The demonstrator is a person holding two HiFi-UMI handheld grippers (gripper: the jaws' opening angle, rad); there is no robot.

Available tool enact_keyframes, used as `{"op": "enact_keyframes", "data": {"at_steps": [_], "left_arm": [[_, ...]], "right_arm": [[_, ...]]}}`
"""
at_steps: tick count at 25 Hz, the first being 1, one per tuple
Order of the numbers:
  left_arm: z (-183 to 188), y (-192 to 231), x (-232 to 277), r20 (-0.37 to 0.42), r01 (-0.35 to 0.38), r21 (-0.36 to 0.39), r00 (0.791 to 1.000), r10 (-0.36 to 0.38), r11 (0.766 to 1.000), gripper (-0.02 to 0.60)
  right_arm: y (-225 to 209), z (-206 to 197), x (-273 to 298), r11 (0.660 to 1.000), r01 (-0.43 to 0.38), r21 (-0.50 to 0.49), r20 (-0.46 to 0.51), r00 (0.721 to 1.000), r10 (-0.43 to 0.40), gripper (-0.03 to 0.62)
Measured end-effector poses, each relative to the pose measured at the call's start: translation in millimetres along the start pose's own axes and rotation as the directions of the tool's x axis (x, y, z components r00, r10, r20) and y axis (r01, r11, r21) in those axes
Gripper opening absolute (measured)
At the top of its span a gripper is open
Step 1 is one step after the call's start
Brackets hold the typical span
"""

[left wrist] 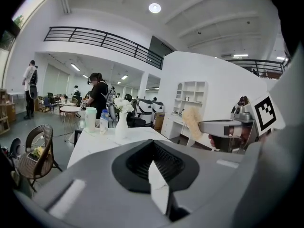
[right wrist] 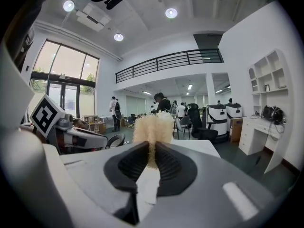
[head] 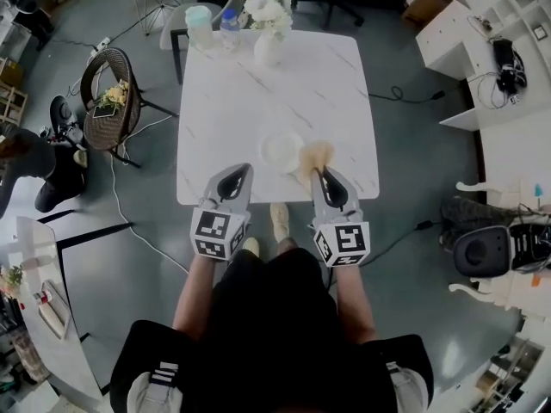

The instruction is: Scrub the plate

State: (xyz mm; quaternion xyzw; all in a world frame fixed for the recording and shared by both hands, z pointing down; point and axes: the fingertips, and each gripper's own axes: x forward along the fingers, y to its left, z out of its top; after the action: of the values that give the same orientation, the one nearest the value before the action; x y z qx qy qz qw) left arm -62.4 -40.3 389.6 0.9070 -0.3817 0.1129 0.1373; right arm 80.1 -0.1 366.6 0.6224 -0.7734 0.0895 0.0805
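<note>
Here, a white marble table (head: 275, 93) fills the middle of the head view, with a wicker chair (head: 110, 100) standing off its left side. At the table's far edge a white vase (head: 267, 48) holds pale flowers, with a cup (head: 199, 24) and a bottle (head: 229, 27) just to its left.

The two grippers reach in over the near edge, side by side and apart. The left gripper (head: 237, 170) has its jaws pressed together with nothing between them. The right gripper (head: 320, 172) has its jaws clamped on a fluffy tan scrubber (head: 315, 155), which sticks out ahead of the tips.

The plate (head: 281, 151), small, round and white, lies on the table close to the near edge, ahead of the gap between the two grippers. The scrubber is just beside the plate's right rim; whether it touches the plate I cannot tell.
</note>
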Motion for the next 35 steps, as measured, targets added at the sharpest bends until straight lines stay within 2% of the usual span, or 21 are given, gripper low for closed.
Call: {"op": "enact_keyframes", "data": {"at_steps": [10,21,28,35], "left_arm": [[-39,21,56,-0.099,-0.061,-0.063,0.994,0.055,0.996,0.008],[-87,37,97,-0.189,-0.094,-0.127,0.98,0.069,0.988,0.008],[-122,45,113,-0.262,-0.128,-0.147,0.961,0.086,0.981,0.008],[-140,50,131,-0.295,-0.153,-0.188,0.951,0.093,0.97,0.008]], "right_arm": [[-31,-44,58,0.996,-0.073,0.043,-0.103,0.992,0.078,0.046],[-42,-97,98,0.989,-0.127,0.078,-0.214,0.967,0.141,0.046],[-46,-128,114,0.984,-0.154,0.094,-0.27,0.947,0.174,0.046],[-54,-146,127,0.981,-0.166,0.097,-0.302,0.934,0.188,0.046]]}}
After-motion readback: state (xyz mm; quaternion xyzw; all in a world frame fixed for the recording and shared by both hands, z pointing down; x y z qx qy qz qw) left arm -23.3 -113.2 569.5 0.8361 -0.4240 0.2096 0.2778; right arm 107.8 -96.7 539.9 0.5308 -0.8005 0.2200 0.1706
